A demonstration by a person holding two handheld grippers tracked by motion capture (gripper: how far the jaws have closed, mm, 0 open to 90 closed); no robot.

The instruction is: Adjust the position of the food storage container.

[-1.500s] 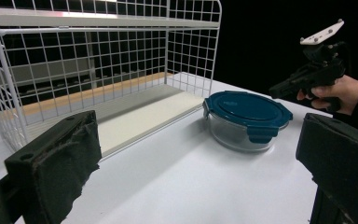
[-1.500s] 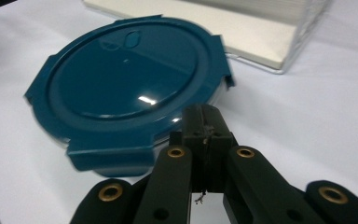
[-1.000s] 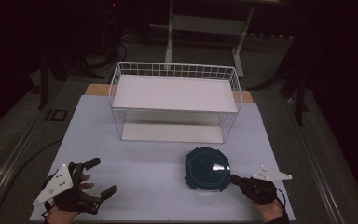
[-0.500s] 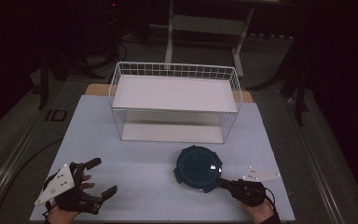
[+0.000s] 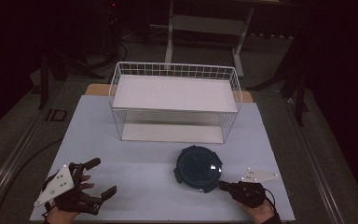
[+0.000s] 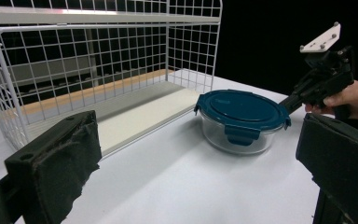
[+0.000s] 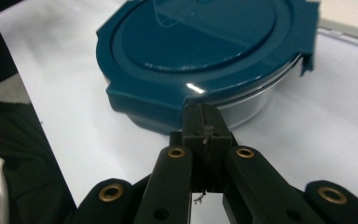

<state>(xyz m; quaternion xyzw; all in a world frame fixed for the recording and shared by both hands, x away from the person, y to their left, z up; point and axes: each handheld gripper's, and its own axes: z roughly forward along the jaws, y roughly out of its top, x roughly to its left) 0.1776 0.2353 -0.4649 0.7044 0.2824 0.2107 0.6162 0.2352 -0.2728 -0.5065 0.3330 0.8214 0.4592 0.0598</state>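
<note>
The right hand-held gripper [image 5: 223, 185] has its jaws pressed together, tips touching the blue-lidded glass bowl [image 5: 198, 167]. The left hand-held gripper [image 5: 103, 178] sits wide open on the table [image 5: 140, 158].

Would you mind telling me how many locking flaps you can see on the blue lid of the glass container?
4: on the lid, one flap at each of four sides in the high view; the right gripper meets the container near the one nearest it.

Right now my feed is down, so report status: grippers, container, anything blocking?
Left gripper open, idle. Right gripper shut, tips at the container's lid edge. Wire rack behind it, path clear.
</note>
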